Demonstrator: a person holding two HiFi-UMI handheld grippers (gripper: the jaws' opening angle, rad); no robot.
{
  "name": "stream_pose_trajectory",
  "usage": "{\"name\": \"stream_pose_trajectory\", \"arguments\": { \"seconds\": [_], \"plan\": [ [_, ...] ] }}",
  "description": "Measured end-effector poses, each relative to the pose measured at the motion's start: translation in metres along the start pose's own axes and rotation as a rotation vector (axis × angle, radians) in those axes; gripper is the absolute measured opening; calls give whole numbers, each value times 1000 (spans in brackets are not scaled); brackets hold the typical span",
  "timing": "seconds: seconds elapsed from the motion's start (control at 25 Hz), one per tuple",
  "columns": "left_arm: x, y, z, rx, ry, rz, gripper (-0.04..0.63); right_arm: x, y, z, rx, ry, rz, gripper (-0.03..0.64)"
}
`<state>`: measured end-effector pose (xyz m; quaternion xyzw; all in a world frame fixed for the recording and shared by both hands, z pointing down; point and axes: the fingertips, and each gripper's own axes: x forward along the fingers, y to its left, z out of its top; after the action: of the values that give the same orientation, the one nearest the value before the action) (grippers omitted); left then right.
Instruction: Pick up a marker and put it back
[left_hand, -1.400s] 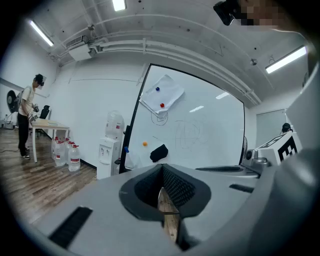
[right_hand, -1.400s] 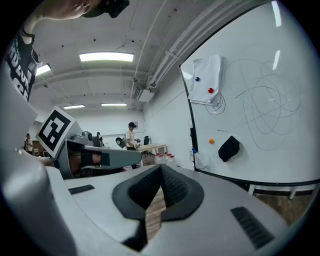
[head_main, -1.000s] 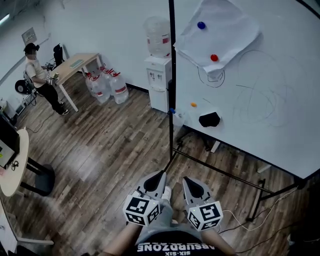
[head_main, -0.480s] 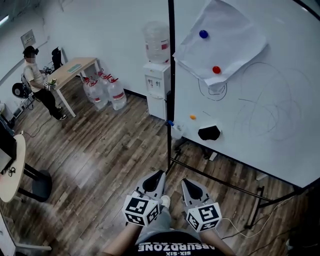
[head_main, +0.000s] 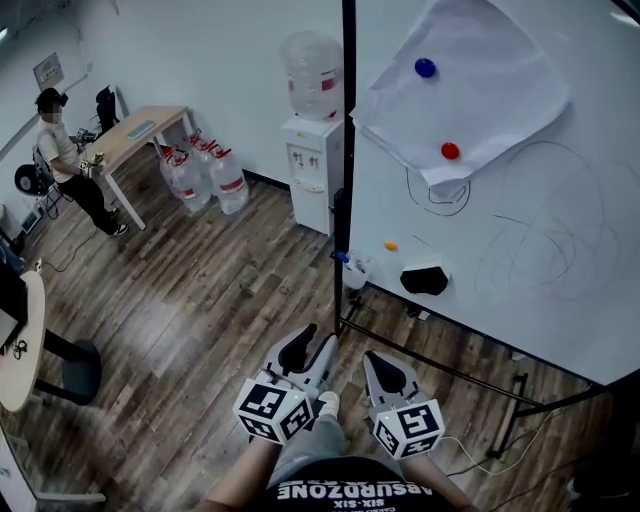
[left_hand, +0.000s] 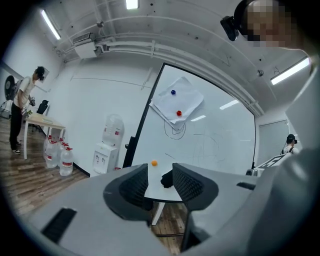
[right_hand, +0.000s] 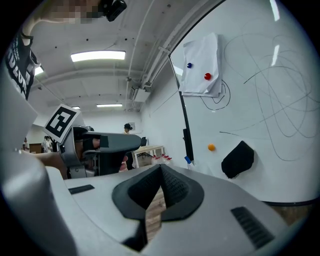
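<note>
Now left gripper (head_main: 314, 343) jaws just been opening, apart, nothing between; right gripper (head_main: 374, 360) jaws together, empty; both near scribbled white whiteboard (head_main: 560, 300).

Whiteboard (head_main: 520, 310) ran off the head view's top and right edges. Round table (head_main: 25, 350) was clipped at the left edge. Small blue item (head_main: 342, 257) by the board's frame was too small for you to identify. In your left gripper view, a black block (left_hand: 165, 179) sat half hidden behind one of the fingers (left_hand: 192, 186).
</note>
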<state>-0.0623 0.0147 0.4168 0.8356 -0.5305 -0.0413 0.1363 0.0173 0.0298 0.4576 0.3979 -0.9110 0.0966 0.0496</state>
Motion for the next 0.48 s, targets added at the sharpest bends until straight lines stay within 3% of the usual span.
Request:
{"name": "stream_pose_trajectory", "arguments": {
  "seconds": [0.48],
  "plan": [
    [42, 38, 12, 5, 25, -4, 167, 43, -19, 16, -7, 9, -15, -3]
  ]
}}
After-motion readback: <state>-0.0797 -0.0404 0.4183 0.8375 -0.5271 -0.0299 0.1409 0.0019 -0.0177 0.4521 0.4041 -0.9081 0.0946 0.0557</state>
